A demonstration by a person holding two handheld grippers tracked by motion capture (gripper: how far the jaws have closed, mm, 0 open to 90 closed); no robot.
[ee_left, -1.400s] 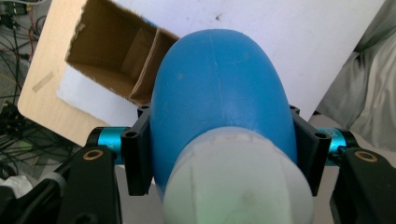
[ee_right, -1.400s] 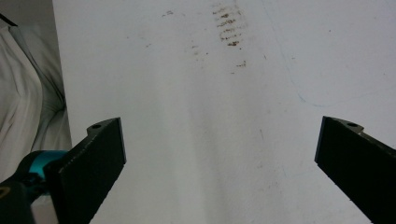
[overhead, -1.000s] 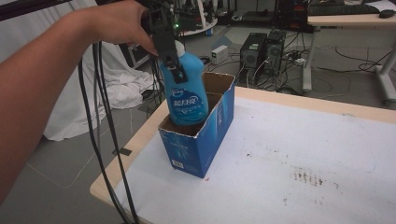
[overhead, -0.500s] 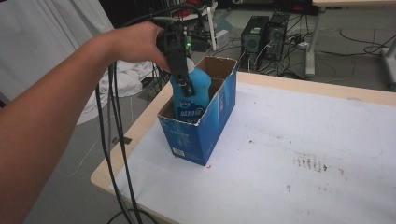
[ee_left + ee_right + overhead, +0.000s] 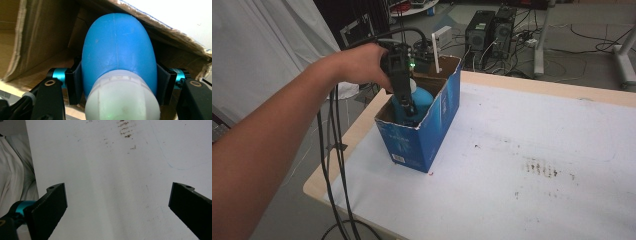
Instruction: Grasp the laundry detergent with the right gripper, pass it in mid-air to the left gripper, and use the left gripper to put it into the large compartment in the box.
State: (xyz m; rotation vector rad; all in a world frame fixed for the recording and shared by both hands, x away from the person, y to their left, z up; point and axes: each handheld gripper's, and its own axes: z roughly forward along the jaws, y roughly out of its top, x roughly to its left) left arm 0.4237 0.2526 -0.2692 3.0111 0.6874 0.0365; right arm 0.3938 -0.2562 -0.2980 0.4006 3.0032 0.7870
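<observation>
Two black jaws of the left claw (image 5: 117,87) press on either flank of a blue bottle (image 5: 117,50), clamped just beyond its white cap (image 5: 122,100), which bulges at the bottom centre of the left claw view. There the bottle's long axis runs from the cap at the bottom edge up into the frame, its rounded blue body pointing away from the camera into the brown inside of a cardboard box (image 5: 37,37), whose torn rim crosses the upper right. The high view gives what that close look cannot: the left claw (image 5: 407,102) points downward at the upper left of centre, the blue bottle (image 5: 419,100) stands roughly upright, cap uppermost, sunk in the open blue box (image 5: 422,135), and the box sits near the left end of the white desk (image 5: 537,160). The right claw (image 5: 117,205) appears in its own view with jaws spread wide apart, nothing between them, over the stained white desk (image 5: 112,170) top.
</observation>
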